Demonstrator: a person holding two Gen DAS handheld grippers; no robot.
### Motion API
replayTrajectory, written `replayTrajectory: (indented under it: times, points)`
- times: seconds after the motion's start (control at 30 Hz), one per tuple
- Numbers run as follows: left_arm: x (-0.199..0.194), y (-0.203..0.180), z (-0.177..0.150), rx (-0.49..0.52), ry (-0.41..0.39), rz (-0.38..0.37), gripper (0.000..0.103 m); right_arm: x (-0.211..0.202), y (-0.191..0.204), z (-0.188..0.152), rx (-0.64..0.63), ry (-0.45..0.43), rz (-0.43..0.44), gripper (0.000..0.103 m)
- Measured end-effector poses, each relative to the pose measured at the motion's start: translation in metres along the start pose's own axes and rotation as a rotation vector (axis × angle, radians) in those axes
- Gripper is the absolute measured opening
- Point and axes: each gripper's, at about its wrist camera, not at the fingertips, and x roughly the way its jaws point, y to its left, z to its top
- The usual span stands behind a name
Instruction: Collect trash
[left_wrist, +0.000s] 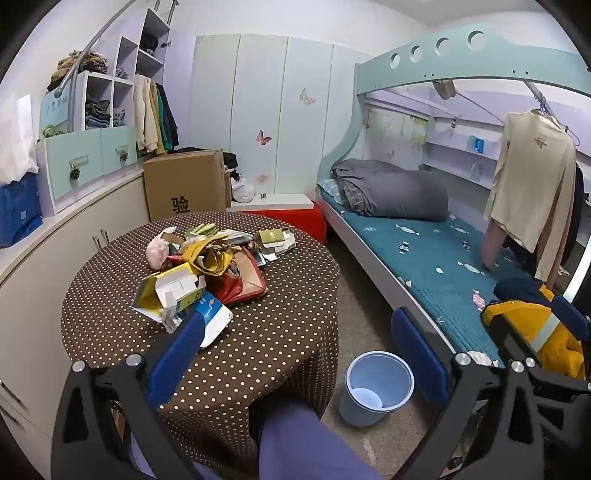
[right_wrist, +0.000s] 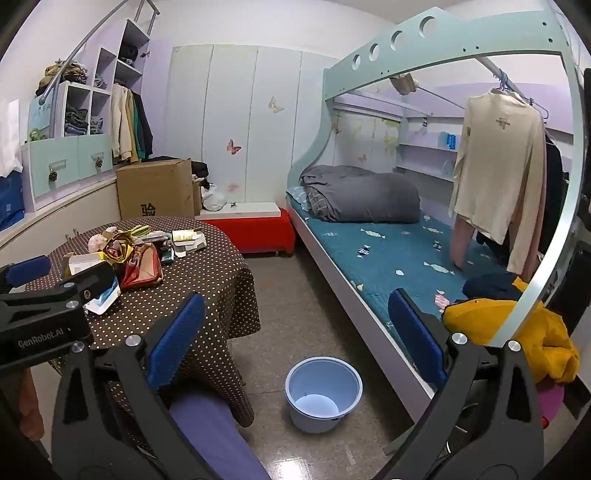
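The body of my left gripper (right_wrist: 37, 291), seen from my right side, reads "GenRobot.AI" in pale letters. A brown cardboard box (left_wrist: 183, 184) against the wardrobe carries one large black Chinese character; other print on the trash is too small to read.

The trash pile (left_wrist: 207, 266), made up of torn cartons, yellow and red wrappers and paper, sits heaped on the round counter (left_wrist: 280, 325) under a brown cloth with white dots. A pale blue bin (right_wrist: 323, 389) stands on the speckled floor between the counter and the bunk bed (right_wrist: 369, 258), which has a teal mattress.

My left jaws are spread wide with nothing between them; so are the jaws of my right gripper (right_wrist: 295, 332).

Only the left view looks down onto the pile from close by; the right view shows more floor and the bin in full.
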Motion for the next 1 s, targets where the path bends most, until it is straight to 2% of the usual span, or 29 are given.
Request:
replayTrajectory:
  times: [0.43, 1.0]
  points:
    - [0.0034, 0.0015, 0.0000, -0.007, 0.012, 0.034, 0.099, 0.0013, 0.0013, 0.0003, -0.002, 0.008, 0.018, 0.097]
    - [0.0027, 0.0027, 0.0003, -0.008, 0.006, 0.042, 0.099, 0.0032, 0.0006, 0.0009, 0.002, 0.016, 0.028, 0.097]
